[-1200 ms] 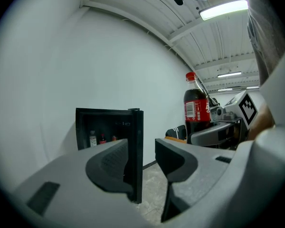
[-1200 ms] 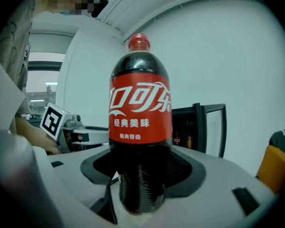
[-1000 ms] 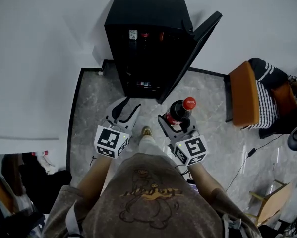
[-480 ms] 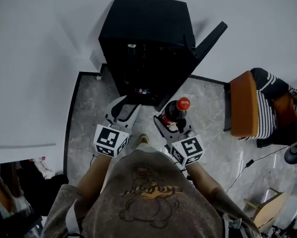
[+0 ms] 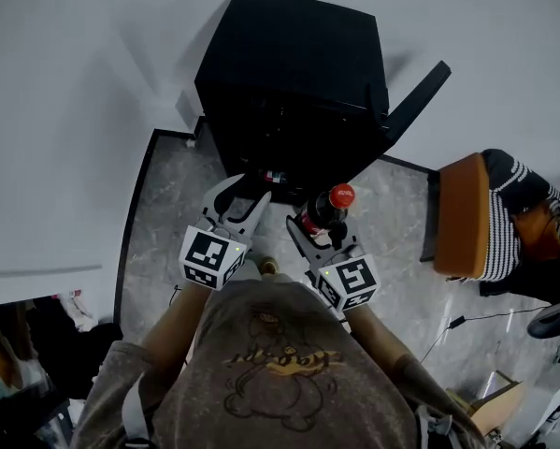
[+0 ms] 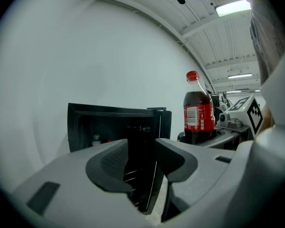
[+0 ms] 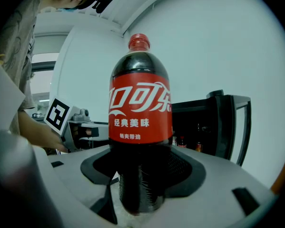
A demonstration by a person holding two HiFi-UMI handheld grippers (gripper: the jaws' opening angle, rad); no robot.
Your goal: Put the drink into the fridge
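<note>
A cola bottle (image 7: 140,127) with a red cap and red label stands upright between the jaws of my right gripper (image 7: 141,172), which is shut on its lower body. In the head view the bottle (image 5: 328,205) sits just in front of the black fridge (image 5: 294,82), whose door (image 5: 415,101) swings open to the right. My left gripper (image 5: 240,199) is open and holds nothing, close to the fridge's lower front. In the left gripper view the left gripper (image 6: 141,163) points into the dark fridge (image 6: 114,127), with the bottle (image 6: 198,112) to its right.
Small bottles stand on shelves inside the fridge (image 7: 190,144). An orange chair (image 5: 462,215) with a striped cloth is at the right. White walls flank the fridge; the grey marble floor (image 5: 163,213) spreads in front. A cable runs across the floor at lower right.
Both grippers and the bottle have come closer to the fridge's front. The view has shifted forward, so the fridge's interior now shows less from above.
</note>
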